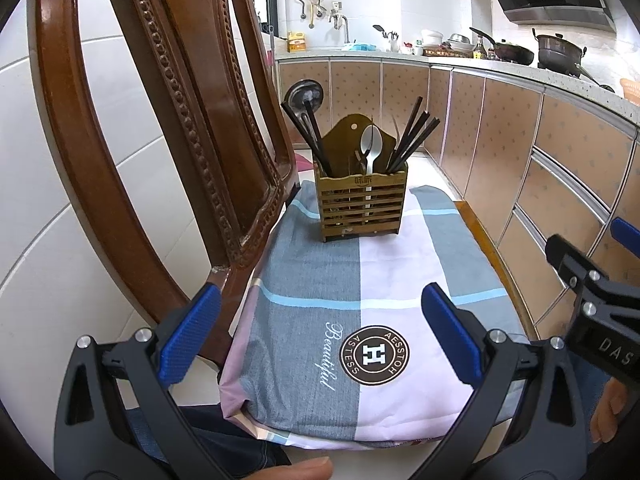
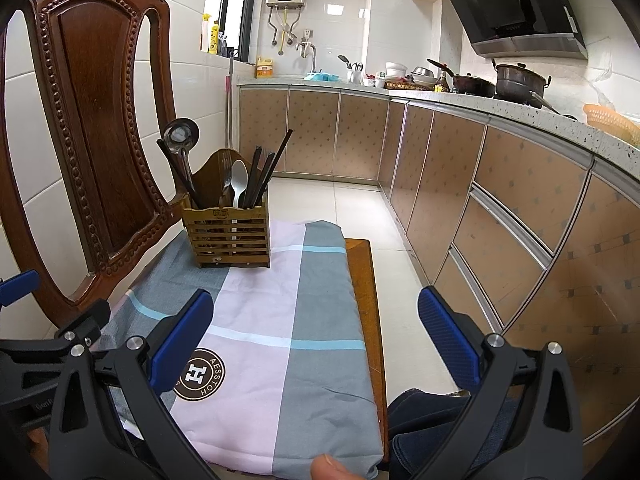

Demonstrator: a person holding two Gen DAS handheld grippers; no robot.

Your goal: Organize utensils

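A slatted wooden utensil holder stands upright at the far end of a checked cloth on a chair seat. In it stand a ladle, black chopsticks, a steel spoon and a fork. My left gripper hovers open over the near end of the cloth, holding nothing. My right gripper is open too, empty, over the cloth's right side. Its black frame shows at the right edge of the left wrist view.
A carved wooden chair back rises on the left. Kitchen cabinets run along the right under a countertop with pots and dishes. Tiled floor lies between. A person's thumb and jeans show at the bottom.
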